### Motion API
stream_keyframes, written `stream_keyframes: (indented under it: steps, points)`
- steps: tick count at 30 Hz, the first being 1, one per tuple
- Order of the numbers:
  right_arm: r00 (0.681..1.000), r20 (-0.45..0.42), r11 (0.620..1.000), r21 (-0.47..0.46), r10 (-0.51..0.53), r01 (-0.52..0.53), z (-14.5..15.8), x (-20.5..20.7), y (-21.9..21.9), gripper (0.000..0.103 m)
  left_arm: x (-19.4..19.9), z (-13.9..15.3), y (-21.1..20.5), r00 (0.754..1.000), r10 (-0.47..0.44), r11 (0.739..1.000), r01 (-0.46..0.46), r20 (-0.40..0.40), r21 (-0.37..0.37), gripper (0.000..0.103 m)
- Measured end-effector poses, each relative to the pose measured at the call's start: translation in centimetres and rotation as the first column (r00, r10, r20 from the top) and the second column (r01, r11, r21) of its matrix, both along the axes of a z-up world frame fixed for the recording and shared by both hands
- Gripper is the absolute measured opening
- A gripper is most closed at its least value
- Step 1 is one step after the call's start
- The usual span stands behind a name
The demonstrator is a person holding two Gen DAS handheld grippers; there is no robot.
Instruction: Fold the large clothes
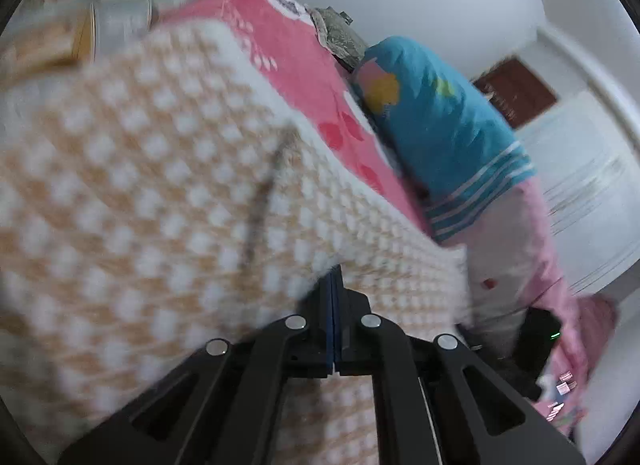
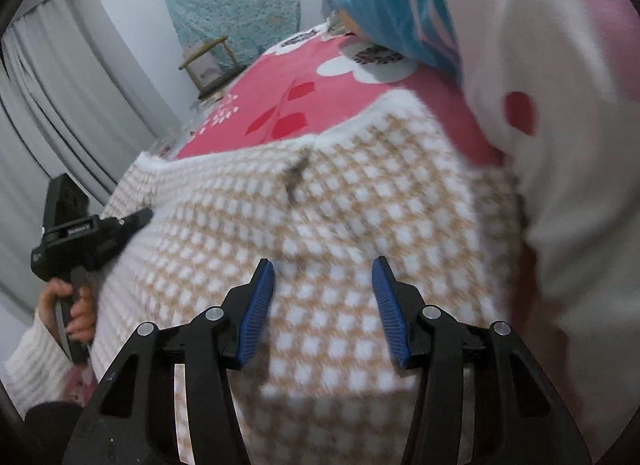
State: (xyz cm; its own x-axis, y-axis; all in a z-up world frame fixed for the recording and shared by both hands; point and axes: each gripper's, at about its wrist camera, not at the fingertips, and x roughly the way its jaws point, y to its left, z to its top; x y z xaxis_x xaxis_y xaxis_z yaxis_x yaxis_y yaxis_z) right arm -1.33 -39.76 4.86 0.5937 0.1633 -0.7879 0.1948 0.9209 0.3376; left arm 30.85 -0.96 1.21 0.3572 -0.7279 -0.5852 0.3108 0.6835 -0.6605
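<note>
The sweater — fluffy, tan-and-white checked, with a white border and a dark smear near its middle — lies spread on the pink bed. The left gripper is closed, its 2 pads together at the sweater's edge; whether cloth is pinched I cannot tell. The right gripper hangs over the knit — jaws apart, holding nothing. No containers show clearly.
</note>
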Motion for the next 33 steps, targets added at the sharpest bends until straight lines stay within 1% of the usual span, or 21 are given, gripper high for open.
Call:
stream_keyframes:
  steps: [3, 5, 7, 8, 9, 11, 13, 15, 16, 17, 19, 22, 23, 24, 25, 27, 28, 29, 30, 31, 33]
  points:
    - [0.996, -0.060, 0.997, -0.053, -0.062, 0.059, 0.3, -1.9, -0.8, 0.047, -1.0, 1.5, -1.8, 0.998, 0.024, 0.987, -0.034, 0.063, 0.158, 0.004]
    - [0.992, -0.103, 0.991, -0.114, -0.078, 0.066, 0.5, -1.1, -0.7, 0.043, -2.6, 3.8, -4.9, 0.981, 0.030, 0.940, -0.092, 0.190, 0.330, 0.003]
    - [0.991, -0.102, 0.978, -0.200, -0.088, 0.066, 2.8, -0.3, 0.2, 0.042, -3.7, 5.9, -7.6, 0.945, -0.052, 0.899, -0.096, 0.323, 0.427, 0.018]
    - [0.995, -0.073, 0.977, -0.206, -0.074, 0.058, 3.7, 0.3, 0.4, 0.044, -3.9, 6.7, -9.0, 0.929, -0.111, 0.891, -0.064, 0.354, 0.449, 0.028]
    - [0.998, -0.039, 0.979, -0.199, -0.055, 0.047, 4.7, 1.1, 0.6, 0.045, -4.0, 7.4, -10.4, 0.918, -0.155, 0.886, -0.035, 0.365, 0.463, 0.034]
    - [1.000, 0.022, 0.986, -0.164, -0.009, 0.012, 6.2, 3.4, 1.0, 0.049, -3.8, 7.6, -12.1, 0.911, -0.209, 0.883, 0.019, 0.356, 0.470, 0.036]
    - [0.999, 0.030, 0.989, -0.147, 0.035, -0.031, 5.5, 5.8, 1.4, 0.051, -3.2, 6.3, -14.0, 0.911, -0.259, 0.850, 0.057, 0.322, 0.523, 0.037]
    - [0.994, -0.108, 0.983, -0.180, 0.026, -0.045, 0.0, 8.9, 1.5, 0.051, -2.3, 3.2, -15.4, 0.919, -0.293, 0.791, 0.077, 0.265, 0.607, 0.039]
    - [0.994, -0.108, 0.985, -0.166, 0.021, -0.039, -2.9, 9.3, 1.4, 0.052, -2.2, 1.2, -15.8, 0.917, -0.297, 0.771, 0.066, 0.265, 0.633, 0.039]
    - [0.995, -0.098, 0.986, -0.162, 0.012, -0.028, -3.4, 9.4, 1.3, 0.052, -1.9, 0.2, -16.2, 0.920, -0.297, 0.761, 0.068, 0.254, 0.645, 0.039]
    - [0.994, -0.108, 0.985, -0.171, 0.013, -0.032, -2.5, 9.3, 1.2, 0.052, -1.5, 0.5, -16.2, 0.920, -0.302, 0.756, 0.073, 0.248, 0.650, 0.040]
    - [0.996, -0.086, 0.991, -0.129, 0.024, -0.035, -1.8, 8.6, 0.5, 0.052, -1.2, 1.2, -15.5, 0.919, -0.311, 0.780, 0.102, 0.241, 0.617, 0.040]
    - [0.997, -0.073, 0.992, -0.119, 0.023, -0.031, -0.9, 8.1, 0.2, 0.052, -1.6, 2.5, -14.8, 0.917, -0.302, 0.806, 0.099, 0.262, 0.584, 0.040]
    - [0.998, -0.059, 0.992, -0.128, 0.010, -0.017, -0.1, 8.0, 0.6, 0.052, -2.0, 4.0, -13.6, 0.914, -0.274, 0.830, 0.067, 0.300, 0.554, 0.041]
    - [0.999, -0.045, 0.988, -0.153, -0.008, 0.002, 1.1, 7.4, 0.6, 0.055, -2.1, 5.2, -12.5, 0.913, -0.224, 0.837, 0.001, 0.340, 0.547, 0.043]
    - [0.997, -0.030, 0.964, -0.259, -0.078, 0.068, 2.3, 5.6, -0.3, 0.055, -1.7, 6.7, -8.7, 0.910, -0.078, 0.834, -0.164, 0.406, 0.527, 0.059]
    - [0.993, -0.065, 0.952, -0.297, -0.101, 0.077, 1.3, 5.3, -0.8, 0.055, -1.2, 6.6, -7.0, 0.915, -0.026, 0.828, -0.207, 0.403, 0.521, 0.060]
    - [0.991, -0.094, 0.941, -0.333, -0.095, 0.058, -0.3, 5.4, -1.0, 0.055, -0.3, 5.9, -5.5, 0.928, 0.018, 0.809, -0.233, 0.373, 0.540, 0.059]
    - [0.991, -0.098, 0.928, -0.370, -0.088, 0.046, -1.6, 5.6, -0.8, 0.055, 1.5, 3.5, -3.9, 0.959, 0.040, 0.797, -0.199, 0.279, 0.570, 0.063]
    - [0.990, -0.101, 0.895, -0.444, -0.103, 0.048, -2.5, 5.8, 0.0, 0.055, 2.4, 1.4, -3.1, 0.975, 0.022, 0.826, -0.143, 0.221, 0.546, 0.063]
    - [0.986, -0.117, 0.888, -0.457, -0.115, 0.049, -2.5, 6.2, 0.1, 0.056, 3.2, 0.0, -2.9, 0.981, 0.012, 0.828, -0.119, 0.194, 0.548, 0.064]
